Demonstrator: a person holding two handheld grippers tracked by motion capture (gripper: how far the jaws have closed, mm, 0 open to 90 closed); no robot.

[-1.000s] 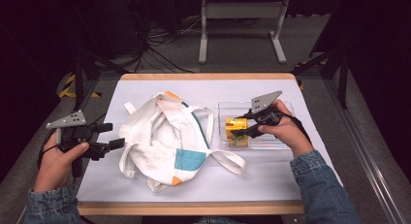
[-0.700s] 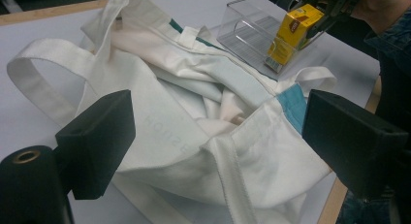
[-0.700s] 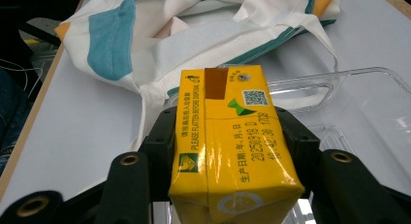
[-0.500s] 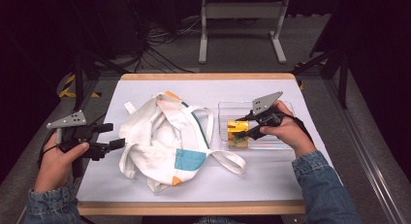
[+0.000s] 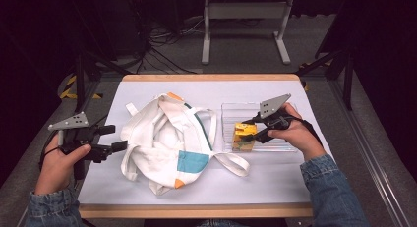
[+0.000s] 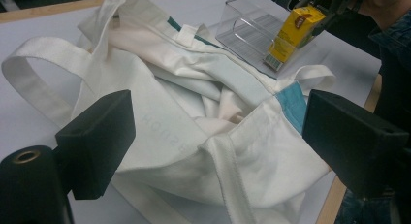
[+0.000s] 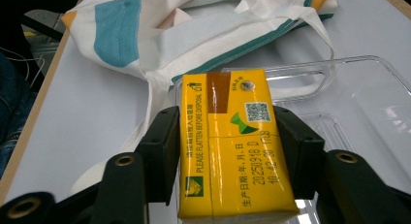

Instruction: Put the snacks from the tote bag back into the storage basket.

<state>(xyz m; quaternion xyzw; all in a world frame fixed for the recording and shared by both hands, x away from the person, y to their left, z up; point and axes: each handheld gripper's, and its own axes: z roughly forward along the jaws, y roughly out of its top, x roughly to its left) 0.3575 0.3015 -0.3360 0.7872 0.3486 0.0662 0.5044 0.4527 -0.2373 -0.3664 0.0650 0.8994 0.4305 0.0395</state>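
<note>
A yellow drink carton (image 7: 232,151) stands tilted in a clear plastic tray (image 5: 280,114) at the table's right. My right gripper (image 5: 253,131) holds it from the right. Its jaws have just been opening, with the carton (image 5: 243,133) between them and both pads still against its sides in the right gripper view. A crumpled white tote bag (image 5: 167,143) with teal and orange patches lies mid-table. My left gripper (image 5: 115,138) waits just left of the bag, jaws open and wide apart with nothing between them. In the left gripper view the bag (image 6: 194,112) lies beyond its pads, and the carton (image 6: 295,32) stands farther off.
The white table top (image 5: 275,183) has a wooden edge all round. One bag strap (image 5: 231,163) trails toward the tray's near side. Dark floor, cables and a metal stand (image 5: 243,20) lie beyond the far edge.
</note>
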